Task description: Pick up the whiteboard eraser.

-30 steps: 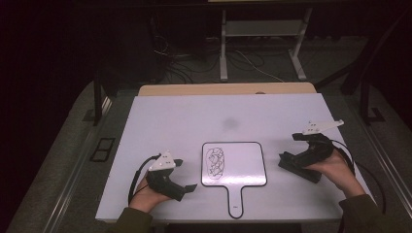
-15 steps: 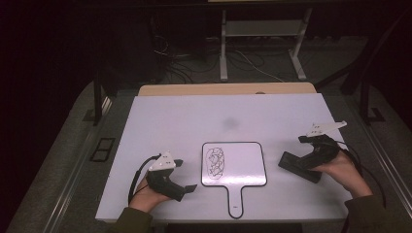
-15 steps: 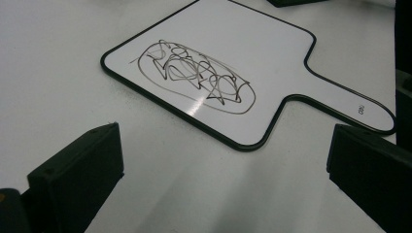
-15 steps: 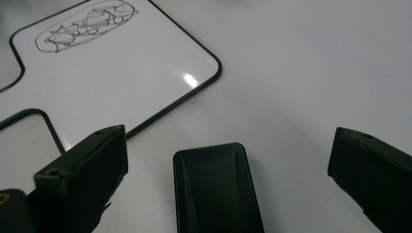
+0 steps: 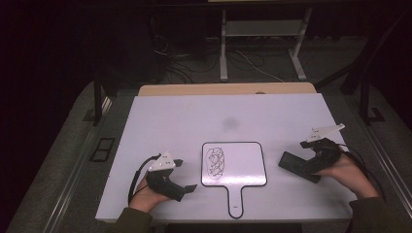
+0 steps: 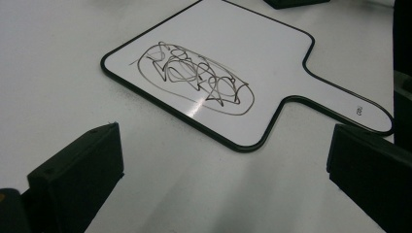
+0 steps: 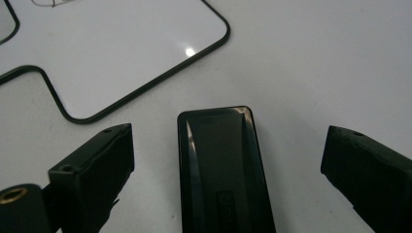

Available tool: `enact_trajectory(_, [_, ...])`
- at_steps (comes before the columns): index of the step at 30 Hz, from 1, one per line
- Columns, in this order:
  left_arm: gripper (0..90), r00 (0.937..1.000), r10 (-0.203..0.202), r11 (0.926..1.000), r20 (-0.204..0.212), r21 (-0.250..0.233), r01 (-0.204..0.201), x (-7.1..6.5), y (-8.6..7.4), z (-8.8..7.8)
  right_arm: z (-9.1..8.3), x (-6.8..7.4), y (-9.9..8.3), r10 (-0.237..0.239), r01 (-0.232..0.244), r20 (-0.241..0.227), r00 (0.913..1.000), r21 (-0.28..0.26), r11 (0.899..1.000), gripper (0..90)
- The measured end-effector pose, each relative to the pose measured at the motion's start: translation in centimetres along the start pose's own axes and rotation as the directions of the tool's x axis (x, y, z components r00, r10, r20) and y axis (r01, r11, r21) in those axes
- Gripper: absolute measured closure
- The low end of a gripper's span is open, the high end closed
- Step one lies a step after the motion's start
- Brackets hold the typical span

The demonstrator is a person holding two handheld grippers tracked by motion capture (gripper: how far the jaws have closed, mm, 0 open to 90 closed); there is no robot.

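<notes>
Right claw (image 7: 228, 160) straddles a black eraser (image 7: 221, 170), jaws wide and just closing, pads untouching; left claw (image 6: 218, 179), wide, faces the scribbled whiteboard (image 6: 243, 73) on the tabletop (image 5: 272, 116).

One paddle-shaped whiteboard (image 5: 233, 164), one black eraser (image 5: 299, 166) — and two tools, left tool (image 5: 190, 187) and right tool (image 5: 286, 160).

From above our side, the high view looks forward and down over the table (image 5: 145, 116). Each gripper view sits low and close, looking along its jaws. All three share the whiteboard paddle (image 5: 234, 164) (image 6: 233, 63) (image 7: 111, 53).
</notes>
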State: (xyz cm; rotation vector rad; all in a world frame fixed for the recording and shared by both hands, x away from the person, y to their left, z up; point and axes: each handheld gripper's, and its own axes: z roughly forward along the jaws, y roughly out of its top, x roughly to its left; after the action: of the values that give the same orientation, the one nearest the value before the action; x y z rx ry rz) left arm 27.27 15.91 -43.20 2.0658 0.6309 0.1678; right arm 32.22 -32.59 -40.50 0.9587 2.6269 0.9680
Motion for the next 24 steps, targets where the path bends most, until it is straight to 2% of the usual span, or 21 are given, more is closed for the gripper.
enact_trajectory(14, [0.0, 1.0000, 0.000, 1.0000, 0.000, 0.008, 0.000, 0.0, 0.0, 0.0, 0.7, -0.1, -0.5, -0.019, 0.018, 0.003, 0.9998, 0.102, 0.995, 5.5])
enact_trajectory(17, [0.0, 1.0000, 0.001, 1.0000, 0.001, 0.009, -0.001, 0.0, 0.0, 0.0, 0.7, 0.0, -0.6, -0.029, 0.030, -0.008, 0.9996, 0.114, 0.993, 11.8])
enact_trajectory(24, [0.0, 1.0000, 0.001, 1.0000, 0.002, 0.008, -0.001, -0.1, 0.0, 0.0, 1.2, 0.0, -0.9, -0.043, 0.044, -0.008, 0.9990, 0.165, 0.985, 13.2])
